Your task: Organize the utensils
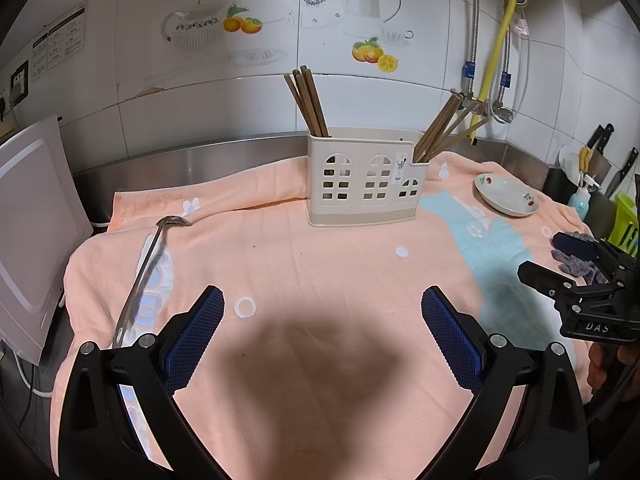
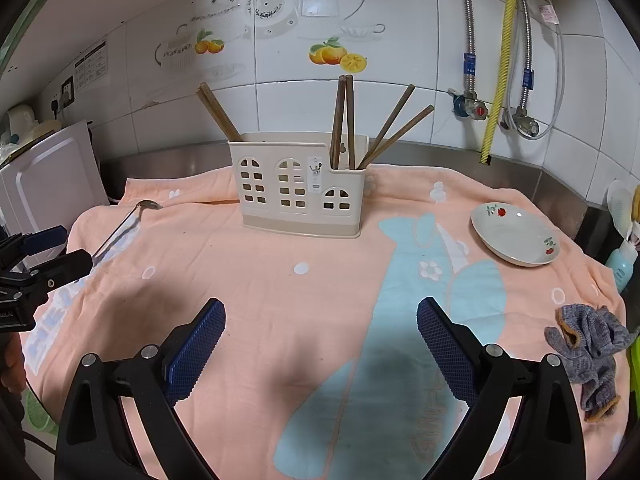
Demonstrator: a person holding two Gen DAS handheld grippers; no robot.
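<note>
A cream plastic utensil holder (image 1: 362,178) (image 2: 300,186) stands upright at the back of the peach towel. Brown chopsticks (image 1: 308,102) (image 2: 219,113) lean out of its left compartment and more chopsticks (image 1: 440,126) (image 2: 374,128) out of its right one. A metal ladle (image 1: 146,268) (image 2: 128,220) lies flat on the towel at the left. My left gripper (image 1: 322,340) hovers open over the towel's front middle, with nothing between its blue pads. My right gripper (image 2: 322,348) is open too, empty, over the blue fish print. Each gripper shows at the edge of the other's view.
A white dish (image 1: 506,195) (image 2: 516,234) with red flowers sits at the right on the towel (image 1: 320,260) (image 2: 248,280). A grey knitted glove (image 2: 592,348) lies at the right front. A white board (image 1: 30,232) leans at the left. Knives and bottles (image 1: 596,176) crowd the right corner.
</note>
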